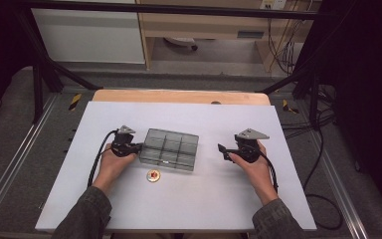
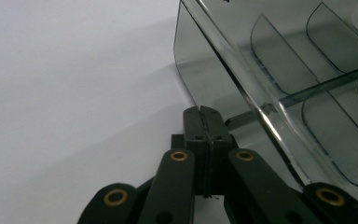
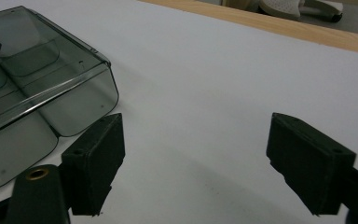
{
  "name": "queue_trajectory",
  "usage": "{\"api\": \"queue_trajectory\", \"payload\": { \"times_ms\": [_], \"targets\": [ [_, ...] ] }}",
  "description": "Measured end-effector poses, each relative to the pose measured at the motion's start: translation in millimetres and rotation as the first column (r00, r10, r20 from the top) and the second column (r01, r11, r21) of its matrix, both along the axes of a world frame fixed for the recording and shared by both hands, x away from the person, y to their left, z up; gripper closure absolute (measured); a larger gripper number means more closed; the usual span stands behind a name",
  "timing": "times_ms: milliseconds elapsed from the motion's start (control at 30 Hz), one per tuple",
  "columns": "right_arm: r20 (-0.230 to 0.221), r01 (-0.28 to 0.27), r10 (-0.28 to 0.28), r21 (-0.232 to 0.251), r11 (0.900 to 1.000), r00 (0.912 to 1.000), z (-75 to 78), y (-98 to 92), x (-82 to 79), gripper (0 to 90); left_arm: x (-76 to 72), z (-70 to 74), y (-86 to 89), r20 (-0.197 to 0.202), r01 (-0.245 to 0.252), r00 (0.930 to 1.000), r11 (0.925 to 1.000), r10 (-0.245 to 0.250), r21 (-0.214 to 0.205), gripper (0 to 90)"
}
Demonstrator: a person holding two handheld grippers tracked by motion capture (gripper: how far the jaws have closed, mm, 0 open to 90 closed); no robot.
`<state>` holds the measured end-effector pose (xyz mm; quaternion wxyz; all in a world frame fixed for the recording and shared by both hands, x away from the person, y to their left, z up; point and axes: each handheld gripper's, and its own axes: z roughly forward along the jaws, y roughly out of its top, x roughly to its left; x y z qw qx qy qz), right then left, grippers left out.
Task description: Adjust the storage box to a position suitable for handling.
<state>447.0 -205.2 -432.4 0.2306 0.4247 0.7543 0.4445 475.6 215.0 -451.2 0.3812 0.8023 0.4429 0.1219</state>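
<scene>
A smoky grey see-through compartment box (image 1: pixel 170 148) with its lid down lies in the middle of the white table. My left gripper (image 1: pixel 138 148) is shut with nothing between its jaws, its tip touching or almost touching the box's left side (image 2: pixel 200 79). In the left gripper view the closed fingertips (image 2: pixel 204 122) sit right by the box's lower wall. My right gripper (image 1: pixel 223 151) stands open a short way right of the box, pointing at it, nothing between its pads (image 3: pixel 98 154). The box's corner (image 3: pixel 81 105) lies just beyond the left pad.
A small round gold-rimmed object with a red middle (image 1: pixel 153 176) lies on the white table sheet (image 1: pixel 189 199) just in front of the box. A wooden table edge (image 1: pixel 179 95) runs along the back. Black frame bars and cables stand at both sides.
</scene>
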Motion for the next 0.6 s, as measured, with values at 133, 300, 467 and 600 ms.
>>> {"api": "queue_trajectory", "payload": {
  "times_ms": [133,300,467,600],
  "targets": [
    [0.000,0.004,-0.004,-0.009,1.0000,1.0000,0.1,-1.0,-0.4,25.9,0.7,0.3,-7.0,0.004,0.012,0.9999,0.9999,-0.012,0.006,90.0],
    [-0.037,0.011,-0.010,0.042,0.9990,0.9993,1.2,-3.9,0.1,31.2,-0.5,1.1,-11.9,0.010,0.022,0.9997,0.9997,-0.022,0.014,90.0],
    [-0.038,0.025,-0.025,0.023,0.9994,0.9990,1.9,-2.4,-1.1,38.6,-1.5,1.5,-17.0,0.025,0.040,0.9989,0.9992,-0.040,0.007,90.0],
    [-0.025,0.016,-0.017,-0.011,0.9998,0.9996,0.5,-2.1,-1.1,47.4,-2.1,1.4,-22.5,0.013,0.052,0.9985,0.9986,-0.052,0.001,90.0]
  ]
}}
